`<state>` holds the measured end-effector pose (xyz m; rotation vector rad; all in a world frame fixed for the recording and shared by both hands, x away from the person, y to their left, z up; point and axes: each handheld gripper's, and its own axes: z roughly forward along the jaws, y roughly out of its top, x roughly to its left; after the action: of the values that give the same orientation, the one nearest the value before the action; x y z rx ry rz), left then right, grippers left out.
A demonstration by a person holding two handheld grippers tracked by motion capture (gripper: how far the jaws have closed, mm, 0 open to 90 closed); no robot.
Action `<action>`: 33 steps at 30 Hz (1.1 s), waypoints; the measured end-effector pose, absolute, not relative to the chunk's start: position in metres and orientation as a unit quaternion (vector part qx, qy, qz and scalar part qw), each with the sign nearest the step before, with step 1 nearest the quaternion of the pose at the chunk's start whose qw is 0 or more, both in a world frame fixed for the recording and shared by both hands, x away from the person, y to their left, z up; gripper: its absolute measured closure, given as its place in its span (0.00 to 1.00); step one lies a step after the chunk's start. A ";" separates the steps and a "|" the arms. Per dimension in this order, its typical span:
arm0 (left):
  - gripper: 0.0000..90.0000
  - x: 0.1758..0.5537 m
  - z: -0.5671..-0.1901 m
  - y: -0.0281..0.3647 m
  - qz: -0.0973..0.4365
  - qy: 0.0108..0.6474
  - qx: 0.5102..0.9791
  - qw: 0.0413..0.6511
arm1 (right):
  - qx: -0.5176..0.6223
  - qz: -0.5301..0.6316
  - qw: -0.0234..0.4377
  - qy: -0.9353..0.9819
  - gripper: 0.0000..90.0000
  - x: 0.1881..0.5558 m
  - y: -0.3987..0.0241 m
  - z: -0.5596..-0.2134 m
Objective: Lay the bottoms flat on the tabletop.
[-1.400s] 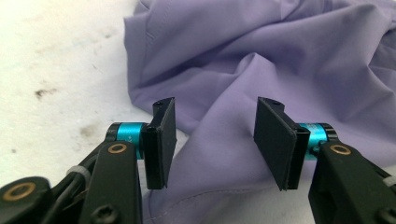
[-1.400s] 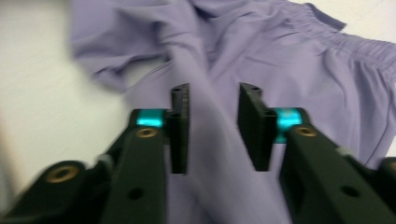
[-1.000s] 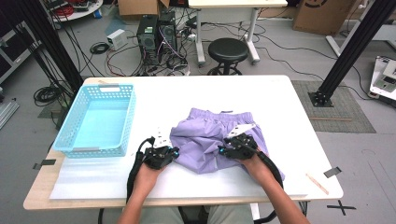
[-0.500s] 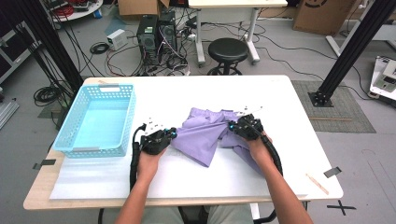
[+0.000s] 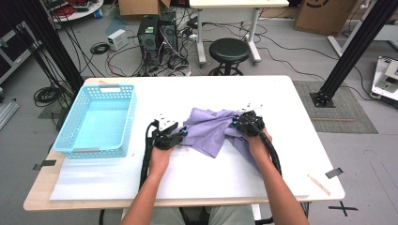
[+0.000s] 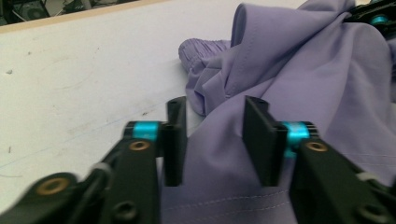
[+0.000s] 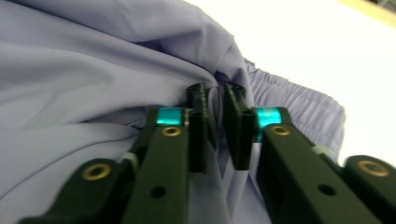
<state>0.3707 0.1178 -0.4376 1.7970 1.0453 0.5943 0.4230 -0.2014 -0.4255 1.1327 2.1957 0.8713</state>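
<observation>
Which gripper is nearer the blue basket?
Left. The left gripper sits just right of the basket; the right gripper is farther right, across the purple garment.

A crumpled pair of shorts lies at the middle of the table, with a basket well apart to its left. The left gripper sits at the garment's left edge, the right gripper on its right part. A stool stands behind the table.
</observation>
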 end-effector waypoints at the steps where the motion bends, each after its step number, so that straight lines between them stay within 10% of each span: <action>1: 0.62 0.368 -0.437 0.121 0.244 0.425 0.735 0.469 | 0.417 0.329 0.261 0.806 0.82 0.419 -0.204 -0.423; 20: 0.57 0.351 -0.448 0.141 0.182 0.422 0.763 0.455 | 0.350 0.398 0.223 0.818 0.84 0.334 -0.230 -0.411; 30: 0.93 0.358 -0.449 0.130 0.191 0.425 0.784 0.411 | 0.375 0.342 0.212 0.835 0.79 0.346 -0.229 -0.428; 33: 0.97 0.354 -0.448 0.133 0.192 0.424 0.772 0.432 | 0.378 0.328 0.213 0.839 0.92 0.348 -0.227 -0.431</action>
<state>0.3541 0.1330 -0.4481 1.9254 1.0560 0.4789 0.3479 -0.2268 -0.4313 1.0484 2.3293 0.9112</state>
